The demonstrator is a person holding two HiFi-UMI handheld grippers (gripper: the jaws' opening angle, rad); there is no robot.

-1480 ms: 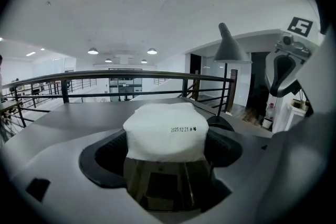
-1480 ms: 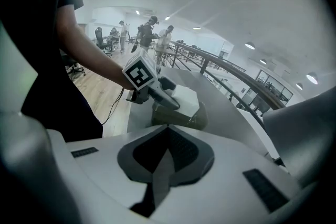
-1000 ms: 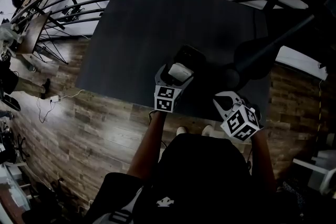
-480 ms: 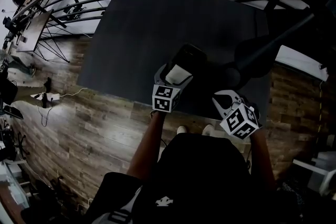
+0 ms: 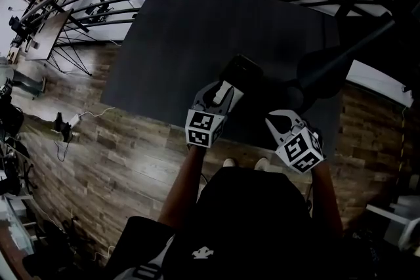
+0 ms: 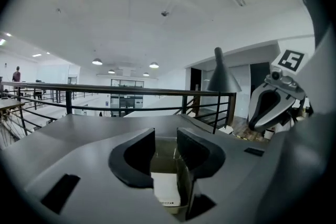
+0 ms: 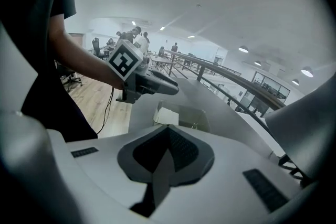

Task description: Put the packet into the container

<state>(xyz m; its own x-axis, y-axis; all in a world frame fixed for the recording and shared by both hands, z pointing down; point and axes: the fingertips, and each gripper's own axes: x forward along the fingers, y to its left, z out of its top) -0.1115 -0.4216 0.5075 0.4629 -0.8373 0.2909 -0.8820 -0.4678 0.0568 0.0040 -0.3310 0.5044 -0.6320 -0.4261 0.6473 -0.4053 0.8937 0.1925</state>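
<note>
Basically: the packet (image 6: 167, 189) is white with a clear glossy film part, thin and flat. I'd expect it to be very light, floppy and a bit slick, with nothing fragile in it as far as I can tell. Best hold is across the two flat faces near mid-body. An edge or seam pinch would likely slip or let it fold over.

It sits between the pads of the left claw (image 6: 166, 139), which has just been closing down and looks clenched on it. Position: at the container's near end, on the person's side. Can't tell whether its lower edge is above the rim or already inside the walls.

The container (image 7: 195, 114) is a clear, thin-walled tub standing on the dark desk (image 5: 197, 29). It's probably light enough to skate if bumped, so come in from above, not sideways against the wall.

The right claw (image 7: 169, 132) is clamped shut with nothing in it, off to the container's near-right, not touching.

Text: a line of small print runs along the packet's lower edge in the left gripper view, too small to read. No brand visible. The only other graphics are the black-and-white square markers on the claw cubes (image 5: 202, 128), no letters.
</note>
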